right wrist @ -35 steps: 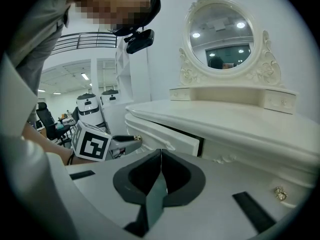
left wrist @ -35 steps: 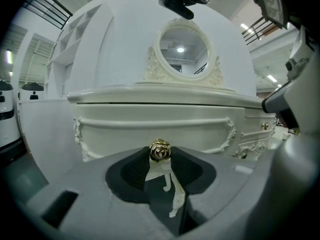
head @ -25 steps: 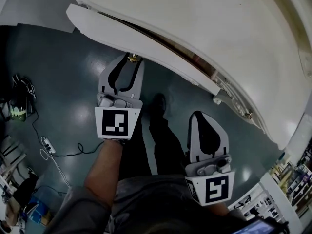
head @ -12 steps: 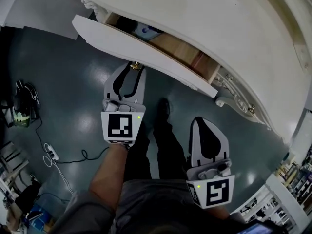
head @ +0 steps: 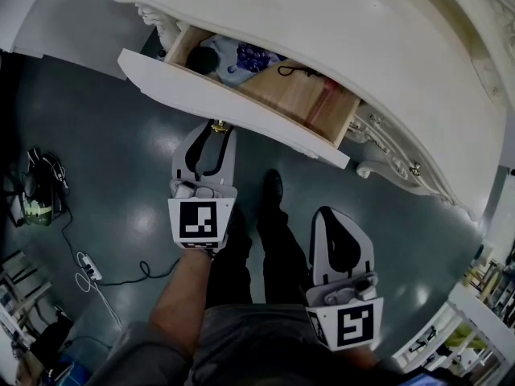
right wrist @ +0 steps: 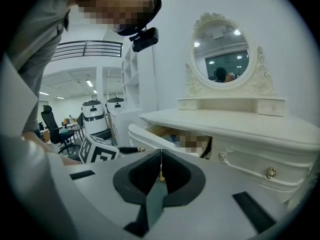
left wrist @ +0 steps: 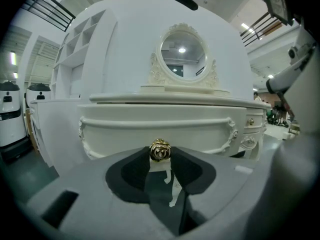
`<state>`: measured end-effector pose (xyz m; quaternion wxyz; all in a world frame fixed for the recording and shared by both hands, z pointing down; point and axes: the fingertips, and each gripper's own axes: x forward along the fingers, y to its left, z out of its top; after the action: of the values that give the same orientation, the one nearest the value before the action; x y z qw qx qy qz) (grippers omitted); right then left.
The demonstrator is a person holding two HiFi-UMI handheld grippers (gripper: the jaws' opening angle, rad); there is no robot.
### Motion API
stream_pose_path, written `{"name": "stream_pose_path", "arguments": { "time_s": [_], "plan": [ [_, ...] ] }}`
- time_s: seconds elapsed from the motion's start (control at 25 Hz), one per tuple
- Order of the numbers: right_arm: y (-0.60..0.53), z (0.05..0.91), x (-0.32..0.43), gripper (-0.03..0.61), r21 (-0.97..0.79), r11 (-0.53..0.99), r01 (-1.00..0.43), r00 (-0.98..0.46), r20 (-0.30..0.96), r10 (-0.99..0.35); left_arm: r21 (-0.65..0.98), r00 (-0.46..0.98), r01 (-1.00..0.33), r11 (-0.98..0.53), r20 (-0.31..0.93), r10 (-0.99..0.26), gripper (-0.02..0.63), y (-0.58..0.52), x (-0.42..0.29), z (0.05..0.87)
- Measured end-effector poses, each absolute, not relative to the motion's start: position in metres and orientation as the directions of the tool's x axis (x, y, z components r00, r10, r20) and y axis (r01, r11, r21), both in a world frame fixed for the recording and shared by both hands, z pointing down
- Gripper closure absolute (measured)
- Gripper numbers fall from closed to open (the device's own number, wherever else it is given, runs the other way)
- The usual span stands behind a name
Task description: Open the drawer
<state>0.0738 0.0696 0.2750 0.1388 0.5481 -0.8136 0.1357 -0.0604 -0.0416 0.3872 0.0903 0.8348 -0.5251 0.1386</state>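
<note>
The left gripper (head: 216, 129) pinches the gold knob (left wrist: 160, 150) of the drawer (head: 233, 104), which stands pulled out from the white dressing table (head: 386, 47), while the right gripper (head: 330, 213), jaws together and empty, hangs well apart.

I am watching the white drawer (head: 225, 103) standing partly open under the dressing tabletop, its curved front jutting out, its wooden inside showing, its gold rose-shaped knob (left wrist: 160, 150) sitting clamped in my left tool (head: 216, 129).
</note>
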Motion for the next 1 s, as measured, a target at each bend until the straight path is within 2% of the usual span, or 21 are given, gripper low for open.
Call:
{"name": "stream_pose_path", "arguments": {
  "time_s": [1.0],
  "plan": [
    [0.108,0.267,0.055,0.565,-0.038,0.349,-0.936,-0.338,0.365,-0.867,0.010,0.417,-0.898,-0.440,0.335,-0.845,0.476,0.004,-0.085,0.389]
  ]
}}
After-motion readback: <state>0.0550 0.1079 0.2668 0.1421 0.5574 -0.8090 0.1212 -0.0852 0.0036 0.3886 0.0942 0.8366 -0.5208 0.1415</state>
